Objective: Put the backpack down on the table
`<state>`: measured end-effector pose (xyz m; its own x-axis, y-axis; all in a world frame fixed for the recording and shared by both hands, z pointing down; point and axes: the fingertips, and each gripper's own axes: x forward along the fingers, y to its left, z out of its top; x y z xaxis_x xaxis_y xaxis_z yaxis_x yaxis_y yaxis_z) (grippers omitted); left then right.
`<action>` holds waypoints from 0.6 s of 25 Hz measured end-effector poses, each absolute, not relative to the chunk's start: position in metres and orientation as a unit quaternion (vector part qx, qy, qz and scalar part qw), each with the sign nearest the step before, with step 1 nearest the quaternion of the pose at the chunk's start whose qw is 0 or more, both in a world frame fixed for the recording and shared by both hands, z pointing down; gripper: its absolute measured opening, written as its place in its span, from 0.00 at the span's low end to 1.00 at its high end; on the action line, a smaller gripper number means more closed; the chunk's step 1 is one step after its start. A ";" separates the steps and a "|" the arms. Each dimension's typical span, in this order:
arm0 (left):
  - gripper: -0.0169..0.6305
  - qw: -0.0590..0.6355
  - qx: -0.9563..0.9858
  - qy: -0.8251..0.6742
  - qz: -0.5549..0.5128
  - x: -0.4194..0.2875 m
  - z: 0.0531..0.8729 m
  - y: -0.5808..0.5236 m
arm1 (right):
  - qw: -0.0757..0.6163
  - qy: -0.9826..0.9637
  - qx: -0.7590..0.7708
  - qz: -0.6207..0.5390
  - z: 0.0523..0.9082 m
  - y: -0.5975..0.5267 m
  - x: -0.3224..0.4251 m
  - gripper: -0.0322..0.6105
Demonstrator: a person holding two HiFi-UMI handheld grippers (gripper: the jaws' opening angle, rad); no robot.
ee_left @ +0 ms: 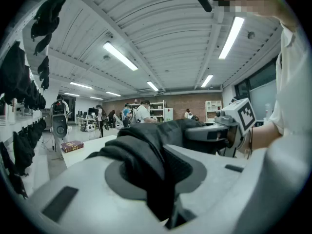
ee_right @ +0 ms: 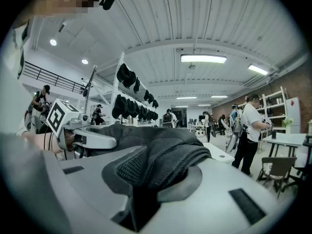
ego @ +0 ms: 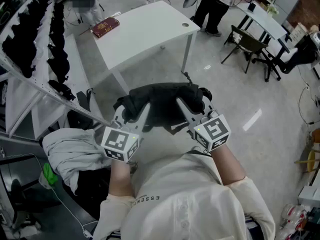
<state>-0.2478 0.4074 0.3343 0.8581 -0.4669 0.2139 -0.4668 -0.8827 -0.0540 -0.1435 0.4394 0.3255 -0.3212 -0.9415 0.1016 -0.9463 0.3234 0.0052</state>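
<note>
A black backpack [ego: 162, 104] hangs in the air in front of me, above the floor and short of the white table [ego: 145, 31]. My left gripper [ego: 134, 115] is shut on a fold of its fabric at the left side; that black cloth [ee_left: 146, 165] fills the jaws in the left gripper view. On the bag's right side my right gripper [ego: 187, 113] is shut on a padded mesh strap [ee_right: 161, 165]. Each gripper's marker cube shows in the other's view.
A dark red book [ego: 105, 27] lies on the table's far left corner. A rack of black bags [ego: 40, 39] runs along the left, with a grey cloth heap [ego: 75, 151] below it. Chairs [ego: 247, 46] and another desk stand at the right, where a person [ego: 212, 6] stands.
</note>
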 end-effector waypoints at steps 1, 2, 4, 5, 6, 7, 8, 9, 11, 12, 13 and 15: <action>0.18 0.002 -0.964 0.242 -0.110 -0.248 0.334 0.406 | 0.043 -0.813 0.581 0.026 0.325 0.438 -0.143 0.19; 0.18 0.003 -0.964 0.243 -0.108 -0.248 0.334 0.404 | 0.042 -0.813 0.580 0.025 0.325 0.436 -0.143 0.19; 0.18 0.005 -0.964 0.244 -0.106 -0.247 0.333 0.403 | 0.043 -0.814 0.579 0.022 0.325 0.434 -0.143 0.19; 0.17 0.005 -0.964 0.245 -0.104 -0.247 0.333 0.402 | 0.043 -0.814 0.578 0.020 0.324 0.433 -0.143 0.19; 0.18 0.005 -0.964 0.246 -0.102 -0.247 0.333 0.402 | 0.044 -0.815 0.578 0.019 0.324 0.433 -0.142 0.19; 0.18 0.005 -0.964 0.247 -0.101 -0.246 0.333 0.401 | 0.044 -0.815 0.577 0.018 0.324 0.432 -0.142 0.19; 0.18 0.005 -0.963 0.248 -0.101 -0.246 0.333 0.400 | 0.045 -0.816 0.577 0.019 0.324 0.431 -0.142 0.19; 0.18 0.005 -0.963 0.249 -0.101 -0.247 0.334 0.399 | 0.045 -0.816 0.576 0.020 0.324 0.430 -0.142 0.19; 0.18 0.007 -0.963 0.251 -0.100 -0.247 0.334 0.397 | 0.046 -0.817 0.574 0.023 0.325 0.428 -0.143 0.19; 0.18 0.009 -0.963 0.252 -0.100 -0.247 0.333 0.396 | 0.045 -0.817 0.574 0.025 0.325 0.427 -0.143 0.19; 0.18 0.011 -0.962 0.253 -0.098 -0.247 0.333 0.396 | 0.044 -0.818 0.573 0.027 0.324 0.426 -0.142 0.19; 0.18 0.014 -0.962 0.254 -0.097 -0.245 0.333 0.394 | 0.042 -0.819 0.571 0.031 0.325 0.424 -0.141 0.19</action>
<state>-0.2454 0.3937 0.3326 0.8524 -0.4914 0.1787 -0.4861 -0.8706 -0.0757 -0.1406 0.4235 0.3249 -0.3440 -0.9332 0.1039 -0.9384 0.3457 -0.0020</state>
